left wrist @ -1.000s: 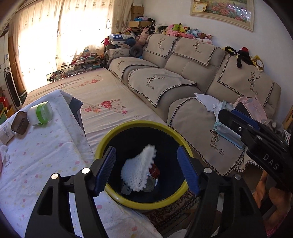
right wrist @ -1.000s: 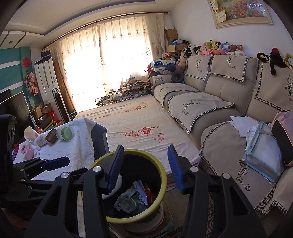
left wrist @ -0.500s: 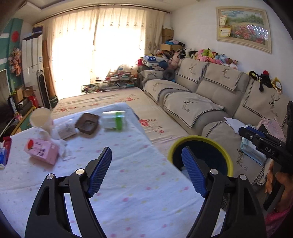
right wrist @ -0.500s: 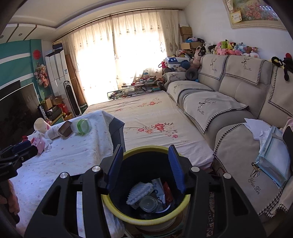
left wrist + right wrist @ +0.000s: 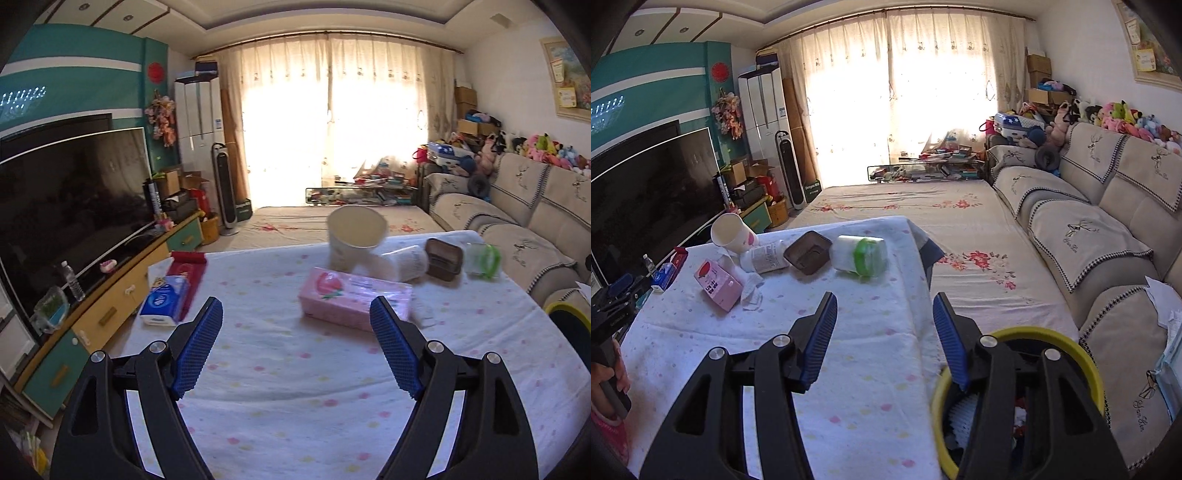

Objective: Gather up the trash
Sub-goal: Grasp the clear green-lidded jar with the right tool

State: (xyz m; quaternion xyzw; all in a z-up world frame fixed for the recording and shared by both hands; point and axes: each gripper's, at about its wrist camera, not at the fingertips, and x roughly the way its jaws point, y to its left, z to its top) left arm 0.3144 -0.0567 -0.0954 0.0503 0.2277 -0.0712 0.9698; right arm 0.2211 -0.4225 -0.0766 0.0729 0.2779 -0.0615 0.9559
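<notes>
My left gripper [image 5: 296, 339] is open and empty above the cloth-covered table [image 5: 295, 387]. Ahead of it lie a pink tissue pack [image 5: 352, 302], a paper cup [image 5: 354, 236], a lying white bottle [image 5: 406, 262], a brown tray [image 5: 443, 258] and a green-lidded jar [image 5: 482, 258]. My right gripper [image 5: 884, 336] is open and empty above the table's right edge. The yellow-rimmed trash bin [image 5: 1086, 362] stands below it with trash inside. The same items show in the right wrist view: the jar [image 5: 858, 254], the tray [image 5: 807, 251], the bottle [image 5: 764, 258], the cup [image 5: 731, 232], the pink pack [image 5: 718, 284] and a crumpled tissue [image 5: 751, 291].
A blue tissue pack [image 5: 166, 299] and a red box [image 5: 188, 266] lie at the table's left edge. A TV [image 5: 66, 206] on a low cabinet stands to the left. A sofa [image 5: 1108, 221] runs along the right. A floral-covered surface [image 5: 923, 221] lies beyond the table.
My left gripper swung left from over the bin to over the table, where it faces the items. My right gripper rose and turned left, so the bin now sits at lower right.
</notes>
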